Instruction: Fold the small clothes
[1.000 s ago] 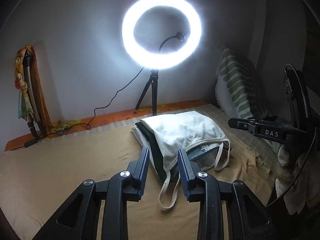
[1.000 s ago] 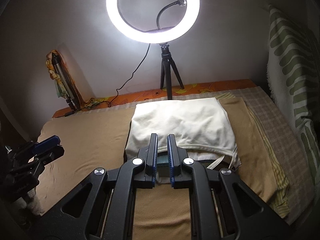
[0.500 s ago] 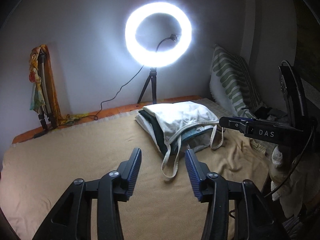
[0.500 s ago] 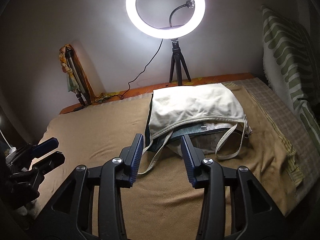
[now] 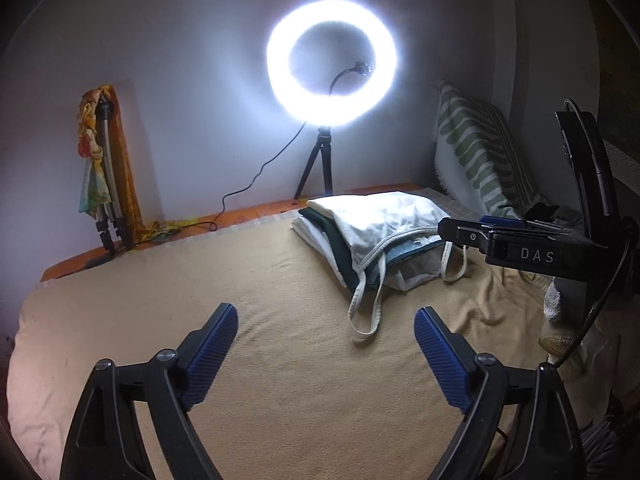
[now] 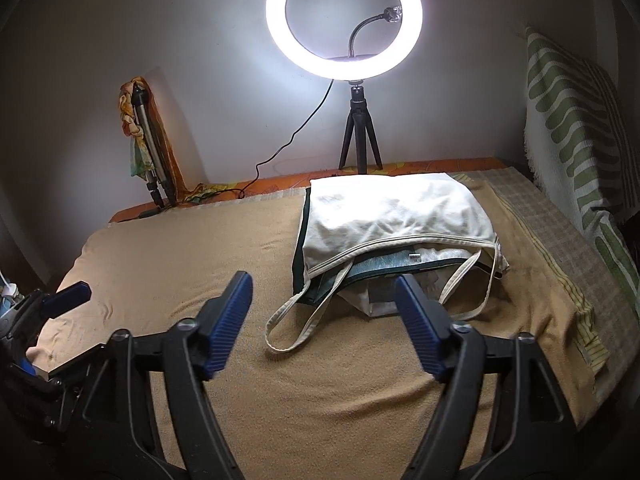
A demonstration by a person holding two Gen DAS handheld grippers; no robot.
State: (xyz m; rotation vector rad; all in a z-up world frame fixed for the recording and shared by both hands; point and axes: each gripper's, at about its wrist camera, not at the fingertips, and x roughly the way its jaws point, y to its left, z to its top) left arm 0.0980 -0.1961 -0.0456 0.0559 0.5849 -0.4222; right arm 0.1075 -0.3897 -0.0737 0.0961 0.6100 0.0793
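Both your grippers are empty: left gripper (image 5: 326,338) fingers (image 5: 214,344) spread wide over bare blanket (image 5: 240,320), right gripper (image 6: 324,316) just as wide, holding nothing, hovering near the front of the pile. Just ahead of the right one a loose strap loop (image 6: 296,328) trails off the pile onto the blanket; a second strap (image 6: 476,284) hangs at the pile's right front corner. The cream top (image 6: 392,212) lies folded on top of the stack of clothes (image 5: 340,240), with a dark green layer and white pieces under it, on the bed toward the far right side, close to the ring light (image 6: 344,20) tripod. Judging by the drape, it's thin, light, floppy cloth: no stiffness, so a one-point pinch will let it sag and unfold. Straps are narrow and will slide through the fingers, so don't lift by them. Better to pinch the bound hem edge near each front corner, one gripper per side, and keep it low. Risk is dragging the layers underneath along, so take only the top ply. Striped pillow (image 6: 576,128) stands against the wall beyond
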